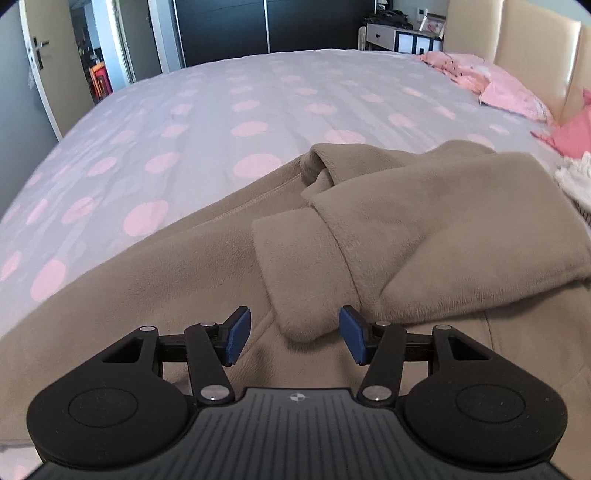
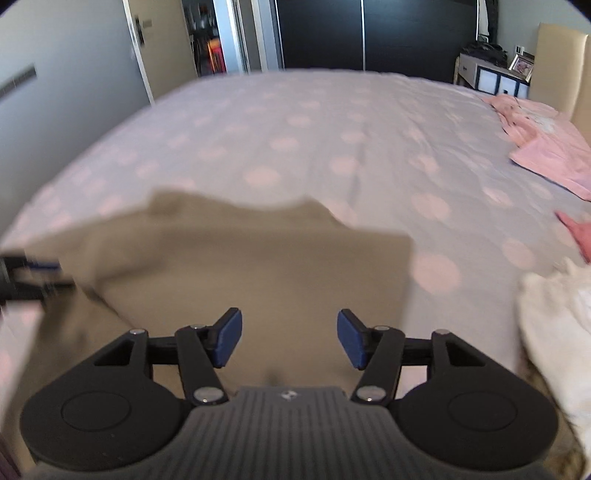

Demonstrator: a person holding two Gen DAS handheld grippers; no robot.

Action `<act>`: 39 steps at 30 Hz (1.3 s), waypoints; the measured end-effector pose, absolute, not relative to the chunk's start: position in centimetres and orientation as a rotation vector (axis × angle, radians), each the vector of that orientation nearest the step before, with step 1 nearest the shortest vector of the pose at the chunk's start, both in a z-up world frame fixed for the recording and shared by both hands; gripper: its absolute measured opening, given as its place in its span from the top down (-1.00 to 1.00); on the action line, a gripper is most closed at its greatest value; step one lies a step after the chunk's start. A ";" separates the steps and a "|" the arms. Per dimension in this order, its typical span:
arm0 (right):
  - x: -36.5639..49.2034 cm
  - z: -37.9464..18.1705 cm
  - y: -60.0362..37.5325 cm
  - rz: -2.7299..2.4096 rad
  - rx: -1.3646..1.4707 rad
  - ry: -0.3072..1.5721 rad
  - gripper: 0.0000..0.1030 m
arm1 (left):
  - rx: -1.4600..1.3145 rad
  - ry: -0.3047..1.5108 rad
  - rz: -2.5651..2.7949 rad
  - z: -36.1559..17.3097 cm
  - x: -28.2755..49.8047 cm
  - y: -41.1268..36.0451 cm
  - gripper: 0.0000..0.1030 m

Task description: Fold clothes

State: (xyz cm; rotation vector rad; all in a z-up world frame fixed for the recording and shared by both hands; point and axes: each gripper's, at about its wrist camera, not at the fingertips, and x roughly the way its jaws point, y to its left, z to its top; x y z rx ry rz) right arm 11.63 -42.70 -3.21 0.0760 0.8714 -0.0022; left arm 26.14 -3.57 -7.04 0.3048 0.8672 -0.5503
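Note:
A tan fleece garment [image 1: 166, 280] lies flat on the bed, one sleeve [image 1: 443, 221] folded across its body. The sleeve's cuff [image 1: 295, 258] points toward my left gripper [image 1: 294, 334]. That gripper is open just above the fleece, and the cuff's rounded end lies between its blue pads [image 1: 236, 338] without touching them. In the blurred right wrist view the same garment [image 2: 258, 266] fills the foreground. My right gripper [image 2: 289, 338] hovers open over its near part with nothing pinched. The left gripper [image 2: 33, 273] shows as a dark smear at the left edge.
The bed cover [image 1: 221, 110] is pale grey with pink dots and stretches far behind the garment. Pink clothes [image 1: 509, 88] lie by the beige headboard [image 1: 535, 48]. A white garment [image 2: 554, 314] sits to the right. A bedside cabinet [image 1: 399, 37] and dark wardrobe [image 1: 258, 26] stand beyond.

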 end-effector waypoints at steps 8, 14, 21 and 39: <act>7.8 -9.9 -42.8 0.127 -0.201 1.059 -0.36 | 0.237 0.897 -0.553 -7.6 27.3 -4.8 0.01; 9.2 -12.8 -41.8 0.109 -0.288 1.051 -0.06 | 0.178 0.918 -0.508 -7.8 28.0 -5.8 0.13; 10.6 -13.7 -42.3 0.061 -0.317 1.119 0.53 | 0.205 0.936 -0.466 -8.5 28.7 -6.2 0.49; 10.0 -9.2 -43.8 0.021 -0.170 1.081 0.08 | 0.262 0.841 -0.414 -5.0 26.5 -2.8 0.43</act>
